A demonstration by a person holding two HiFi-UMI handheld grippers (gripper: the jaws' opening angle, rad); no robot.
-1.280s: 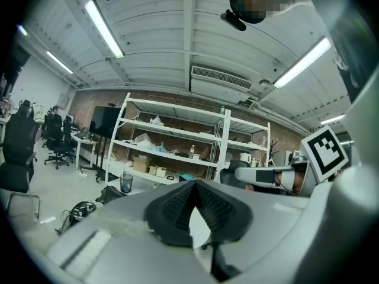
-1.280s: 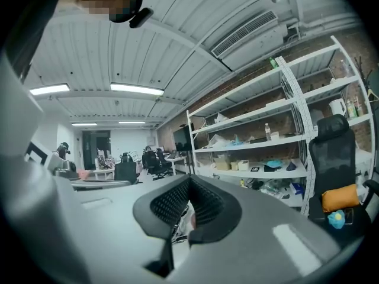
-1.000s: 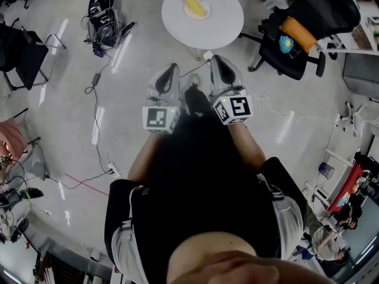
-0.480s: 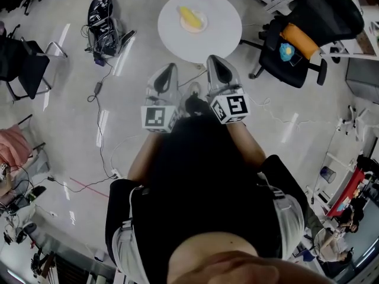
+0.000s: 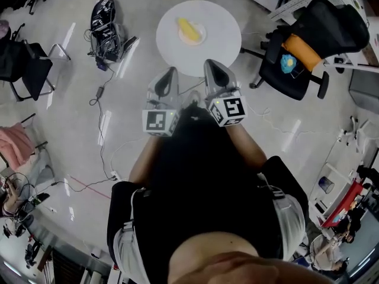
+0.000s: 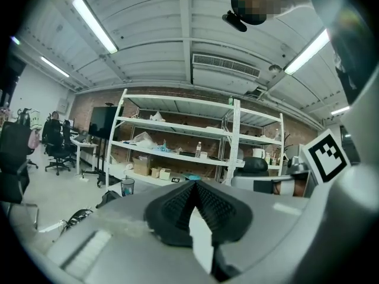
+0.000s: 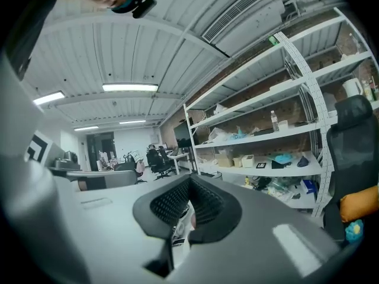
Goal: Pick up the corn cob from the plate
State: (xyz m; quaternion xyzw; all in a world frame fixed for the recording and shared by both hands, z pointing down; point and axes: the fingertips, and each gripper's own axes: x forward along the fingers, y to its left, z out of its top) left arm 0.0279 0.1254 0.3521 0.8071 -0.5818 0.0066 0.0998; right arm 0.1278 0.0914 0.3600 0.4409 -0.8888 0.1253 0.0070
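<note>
I am holding both tongs out ahead of me, side by side and close to level. The left tongs (image 5: 170, 73) are pressed together at the tips with nothing between the pads, and the right tongs (image 5: 212, 64) are pressed together and empty too.

The corn cob (image 5: 188, 27) is lying on a small plate (image 5: 200, 38) on the round white worktop (image 5: 222, 37), straight ahead of the tongs and lower than the line they are pointing along. Neither gripper view is showing it; both are looking out across the room at the shelving (image 7: 266, 129).

From the head view, the cob is sitting almost on the centre line between the two tongs, slightly toward the left pair. The right pair is reaching a little farther forward. I am judging neither hand as clearly nearer, so either could take it.

The cob's long axis is running diagonally, from far-left to near-right as I am looking at it. That is the relation I am watching: to pinch across the cob's width, the tongs need to be coming in roughly square to that diagonal, tipped downward, and spread first.

Both tips are showing against the near rim of the worktop, but I cannot tell from this view whether they are over it or short of it. The cob is well apart from both.
</note>
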